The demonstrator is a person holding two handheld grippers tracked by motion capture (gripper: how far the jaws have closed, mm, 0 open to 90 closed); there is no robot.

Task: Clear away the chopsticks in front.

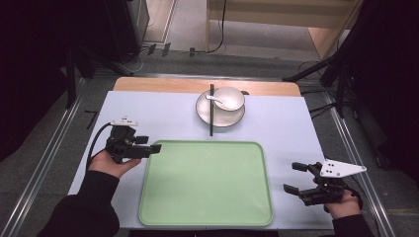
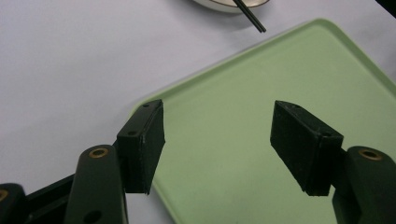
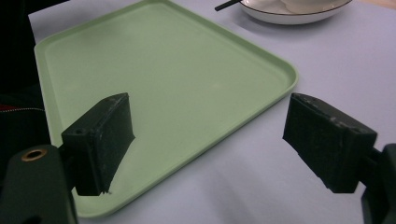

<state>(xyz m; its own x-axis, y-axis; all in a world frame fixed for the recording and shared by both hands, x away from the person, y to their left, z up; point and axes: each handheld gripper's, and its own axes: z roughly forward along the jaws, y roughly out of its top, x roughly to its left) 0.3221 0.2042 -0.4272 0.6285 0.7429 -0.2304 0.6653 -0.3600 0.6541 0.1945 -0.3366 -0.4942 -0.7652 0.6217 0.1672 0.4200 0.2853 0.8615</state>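
High view: green tray [image 1: 206,185] sits near-centre on the pale surface [image 1: 291,123], nothing on it. Left hand-held gripper [image 1: 154,148] hovers at the tray's far-left corner, jaws pointing right over the rim; spread hard to read from here. Right hand-held gripper [image 1: 294,177] is just off the tray's right edge, near side, jaws wide apart and pointing left, holding nothing. Far of the tray: white plate [image 1: 203,112] carrying a white bowl [image 1: 231,97] with a white spoon [image 1: 217,100] in it, black chopsticks [image 1: 211,112] lying across the plate's left part, tips toward the tray. Left gripper view: left hand-held gripper [image 2: 217,137] jaws wide, empty, straddling the tray [image 2: 261,93] corner; chopsticks [image 2: 250,16] tip at the top. Right gripper view: right hand-held gripper [image 3: 208,135] jaws wide, empty, one over the tray [image 3: 177,79] edge, the other over bare surface [image 3: 327,60]; plate [image 3: 289,16] rim beyond.
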